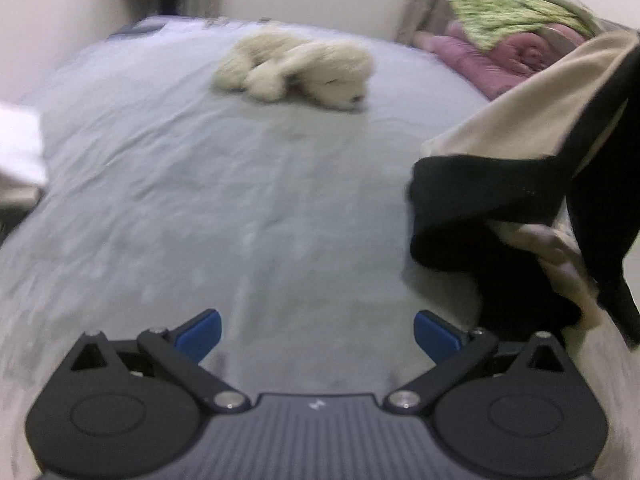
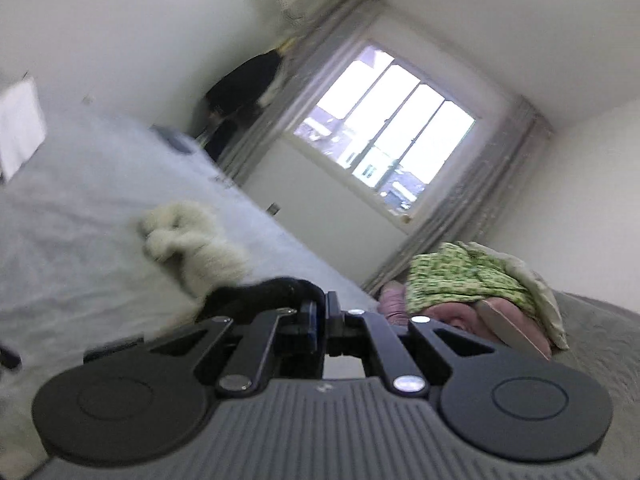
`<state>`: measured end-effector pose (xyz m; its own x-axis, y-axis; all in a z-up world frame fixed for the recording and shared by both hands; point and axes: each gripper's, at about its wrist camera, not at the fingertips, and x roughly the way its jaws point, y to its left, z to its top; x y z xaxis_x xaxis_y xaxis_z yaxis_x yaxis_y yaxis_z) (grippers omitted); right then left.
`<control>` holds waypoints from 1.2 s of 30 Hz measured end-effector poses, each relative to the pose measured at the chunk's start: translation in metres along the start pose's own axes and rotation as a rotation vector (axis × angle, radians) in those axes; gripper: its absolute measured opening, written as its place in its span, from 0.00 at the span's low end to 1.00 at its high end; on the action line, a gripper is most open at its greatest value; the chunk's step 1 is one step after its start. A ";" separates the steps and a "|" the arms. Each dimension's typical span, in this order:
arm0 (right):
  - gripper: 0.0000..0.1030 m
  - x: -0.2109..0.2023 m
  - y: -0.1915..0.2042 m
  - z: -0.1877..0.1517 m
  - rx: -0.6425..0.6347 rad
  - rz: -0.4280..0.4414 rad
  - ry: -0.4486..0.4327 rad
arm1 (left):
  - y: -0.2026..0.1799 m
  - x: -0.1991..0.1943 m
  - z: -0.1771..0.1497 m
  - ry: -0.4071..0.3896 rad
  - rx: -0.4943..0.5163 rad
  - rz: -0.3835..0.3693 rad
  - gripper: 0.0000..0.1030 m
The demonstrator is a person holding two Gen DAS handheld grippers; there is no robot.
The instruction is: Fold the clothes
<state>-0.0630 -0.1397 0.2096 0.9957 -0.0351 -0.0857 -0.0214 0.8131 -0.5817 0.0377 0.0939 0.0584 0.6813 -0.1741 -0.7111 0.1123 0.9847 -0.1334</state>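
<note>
My right tool (image 2: 320, 320) pinches the black-and-cream garment (image 1: 500, 200), lifted at the bed's (image 1: 240, 200) right. My left tool (image 1: 316, 334) gapes wide, empty. I judge it should next take a free edge.

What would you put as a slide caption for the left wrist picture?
Open left gripper hovers over the grey bed as a black garment hangs at right, plush toy beyond.

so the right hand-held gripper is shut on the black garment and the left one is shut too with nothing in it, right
Not quite. The left hand-held gripper is open, its blue pads spread wide over the grey bedsheet, as the left wrist view shows. It does hold nothing, and the right hand-held gripper is shut on the black garment.
</note>
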 end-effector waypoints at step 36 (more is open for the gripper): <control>0.02 -0.065 -0.096 -0.029 0.280 0.000 0.087 | -0.085 -0.057 -0.006 -0.417 0.268 -0.177 0.03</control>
<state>-0.1288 -0.2322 0.2471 0.9840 -0.0751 -0.1616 0.0165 0.9414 -0.3369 -0.0145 0.0196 0.1061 0.8588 -0.3727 -0.3515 0.3957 0.9184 -0.0070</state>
